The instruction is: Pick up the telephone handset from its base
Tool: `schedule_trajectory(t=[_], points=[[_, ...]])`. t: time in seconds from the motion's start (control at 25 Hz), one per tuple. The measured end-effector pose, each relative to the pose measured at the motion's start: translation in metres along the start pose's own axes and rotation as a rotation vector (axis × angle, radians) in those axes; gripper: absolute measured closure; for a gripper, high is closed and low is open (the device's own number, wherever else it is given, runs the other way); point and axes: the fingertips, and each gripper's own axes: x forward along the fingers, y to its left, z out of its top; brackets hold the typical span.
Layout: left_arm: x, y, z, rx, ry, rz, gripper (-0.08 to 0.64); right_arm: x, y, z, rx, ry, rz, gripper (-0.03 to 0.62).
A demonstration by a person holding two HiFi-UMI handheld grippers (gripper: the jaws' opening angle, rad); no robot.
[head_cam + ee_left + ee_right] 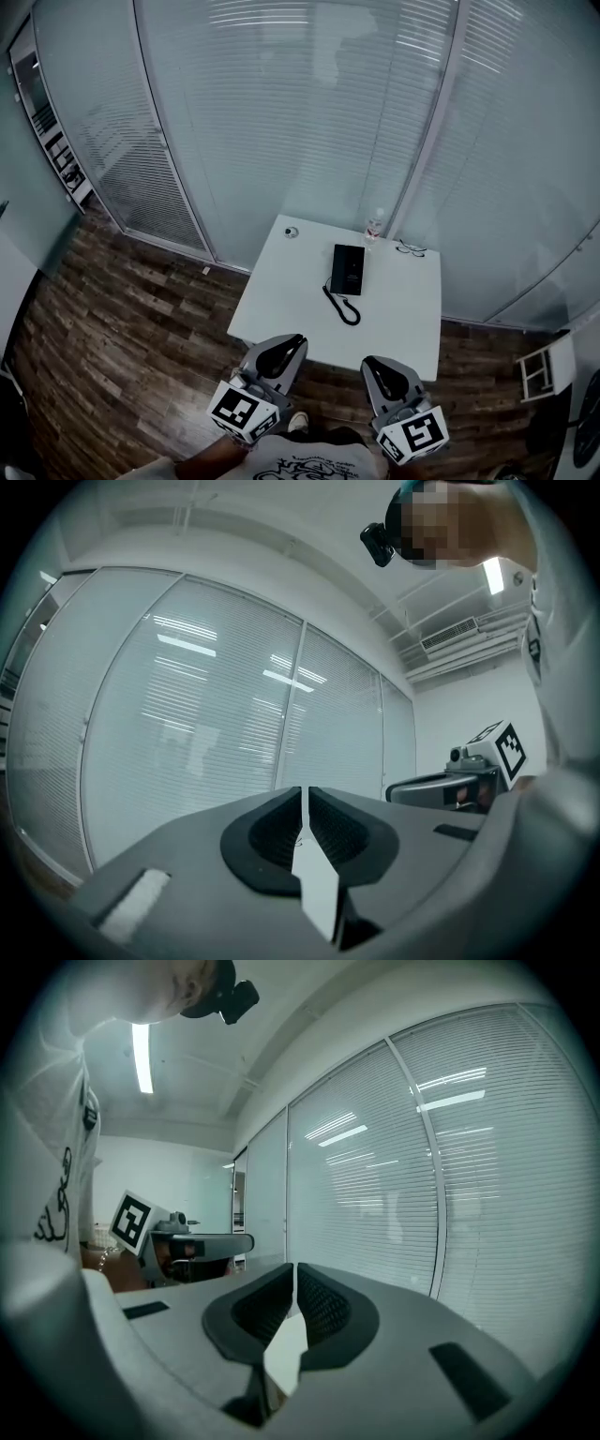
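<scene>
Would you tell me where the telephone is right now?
In the head view, the telephone lies centrally on the far half of the table, close to the bottle at its far edge.

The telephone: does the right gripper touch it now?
Apart. In the head view the right gripper is at the near edge of the table, and bare white surface lies between it and the telephone.

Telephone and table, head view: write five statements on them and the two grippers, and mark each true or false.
1. The telephone lies on the white table. True.
2. The left gripper grips the telephone. False: its jaws are shut on nothing, short of it.
3. The right gripper has its jaws together. True.
4. A bottle stands near the table's far edge. True.
5. The cord hangs off the table. False: it curls on the tabletop, on the telephone's near side.
</scene>
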Motion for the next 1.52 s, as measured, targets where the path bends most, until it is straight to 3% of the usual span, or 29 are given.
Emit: schedule_trajectory(t=[0.64,1.52], points=[[0.047,0.048,-0.009,-0.028,0.024,0.027,0.537,0.066,-0.038,0.006,-0.001,-0.01,0.048,0.578],[0.261,0.024,-0.013,-0.003,0.031,0.012,0.537,0.088,-0.25,-0.005,0.002,-0.015,0.044,0.578]])
